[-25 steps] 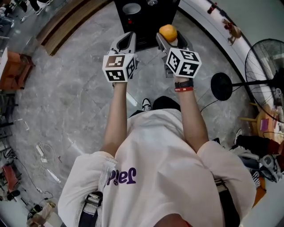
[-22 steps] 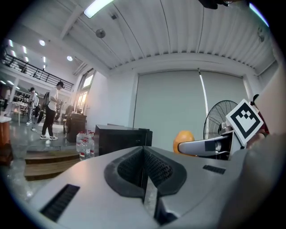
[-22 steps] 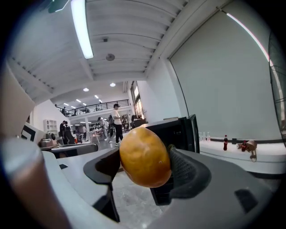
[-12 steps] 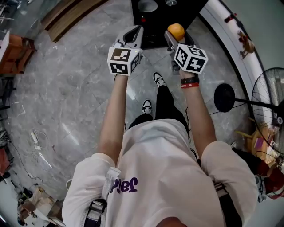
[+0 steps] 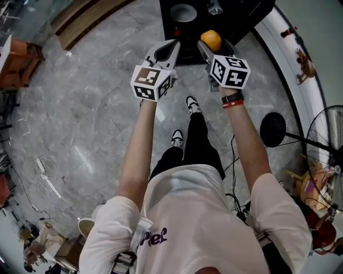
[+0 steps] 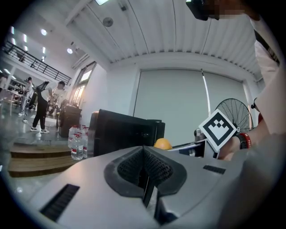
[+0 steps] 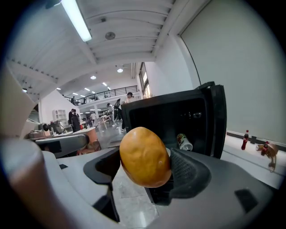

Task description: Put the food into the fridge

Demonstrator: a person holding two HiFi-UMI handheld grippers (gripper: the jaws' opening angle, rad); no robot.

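My right gripper (image 5: 211,47) is shut on an orange-yellow round fruit (image 5: 210,40), which fills the gap between its jaws in the right gripper view (image 7: 144,156). Just ahead of it stands a small black fridge (image 5: 225,21) with its door (image 7: 216,120) swung open. Inside lie a can (image 7: 184,142) and a pale dish (image 5: 184,12). My left gripper (image 5: 170,51) is held beside the right one, a little short of the fridge. Its jaws (image 6: 145,179) are shut with nothing between them. The fruit (image 6: 162,144) shows past them, to the right.
The person's feet (image 5: 191,103) are on grey stone floor just before the fridge. A standing fan (image 5: 327,139) and its round base (image 5: 273,128) are at the right. Wooden steps (image 5: 80,27) with water bottles (image 6: 77,142) lie left of the fridge. A white ledge (image 5: 292,48) curves along the right.
Both grippers have moved forward and lower towards the fridge as the person stepped ahead. The fridge interior now shows more fully. The fruit stays held in the right gripper.
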